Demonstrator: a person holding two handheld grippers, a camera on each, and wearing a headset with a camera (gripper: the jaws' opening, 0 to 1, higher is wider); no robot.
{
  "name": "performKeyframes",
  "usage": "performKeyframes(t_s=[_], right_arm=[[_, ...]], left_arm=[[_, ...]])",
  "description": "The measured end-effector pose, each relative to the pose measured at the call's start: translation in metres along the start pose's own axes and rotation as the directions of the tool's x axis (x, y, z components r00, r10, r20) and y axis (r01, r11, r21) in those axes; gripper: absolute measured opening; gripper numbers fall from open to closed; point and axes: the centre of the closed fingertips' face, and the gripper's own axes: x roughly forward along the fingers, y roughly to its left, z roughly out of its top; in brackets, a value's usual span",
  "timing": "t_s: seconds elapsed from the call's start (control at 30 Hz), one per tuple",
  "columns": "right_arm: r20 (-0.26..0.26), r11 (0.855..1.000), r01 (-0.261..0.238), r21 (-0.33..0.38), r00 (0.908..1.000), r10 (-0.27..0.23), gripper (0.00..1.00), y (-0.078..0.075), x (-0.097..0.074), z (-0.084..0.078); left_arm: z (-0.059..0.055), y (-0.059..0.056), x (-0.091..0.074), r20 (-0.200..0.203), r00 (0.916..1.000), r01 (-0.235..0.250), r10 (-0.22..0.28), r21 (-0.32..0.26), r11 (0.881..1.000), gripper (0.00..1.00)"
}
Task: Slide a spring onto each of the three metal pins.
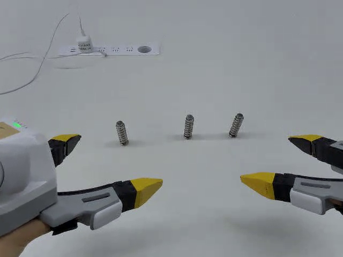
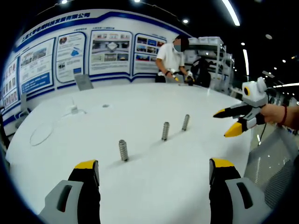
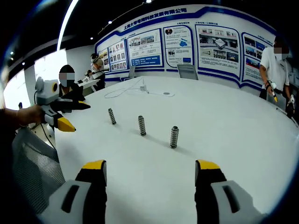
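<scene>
Left tongs (image 1: pixel 119 160) and right tongs (image 1: pixel 265 158) gape wide, empty; three springs (image 1: pixel 188 126) stand beyond, between them.

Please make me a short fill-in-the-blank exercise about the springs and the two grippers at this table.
1. ____ springs stand in a row on the white table.
2. The left gripper and the right gripper are both ____, holding nothing.
3. The fingertips of each gripper are coloured ____.
Missing words: three; open; yellow.
</scene>
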Motion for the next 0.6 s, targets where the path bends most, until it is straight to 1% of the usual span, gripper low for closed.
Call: performKeyframes(t_s=[0.1,0.2,0.3,0.47,0.6], right_arm=[[0.018,1.0,-0.008,-0.001,0.9998,0.008,0.81,0.0037,-0.002,0.001],[0.024,1.0,-0.013,-0.003,0.9996,0.014,0.81,0.0052,-0.0028,0.0016],[0.025,1.0,-0.016,-0.001,0.9996,0.016,0.83,0.0058,-0.0029,0.0017],[0.025,1.0,-0.015,0.003,0.9996,0.015,0.84,0.0065,-0.0019,0.0014],[0.018,1.0,-0.019,-0.01,0.9997,0.019,0.85,0.008,0.0005,-0.001]], left_arm=[[0.0001,0.0,-0.0016,-0.001,1.0,-0.003,0.003,0.002,1.0,1.0],[-0.0001,0.0005,-0.0022,-0.004,1.0,-0.007,0.007,0.003,1.0,1.0],[-0.0013,0.0,-0.0023,-0.009,0.9999,-0.006,0.006,0.002,1.0,1.0],[-0.0054,-0.0009,-0.0019,-0.031,0.9995,-0.002,0.002,0.008,1.0,1.0],[-0.0068,-0.0011,-0.0016,-0.033,0.9995,0.0,0.0,-0.005,1.0,1.0]])
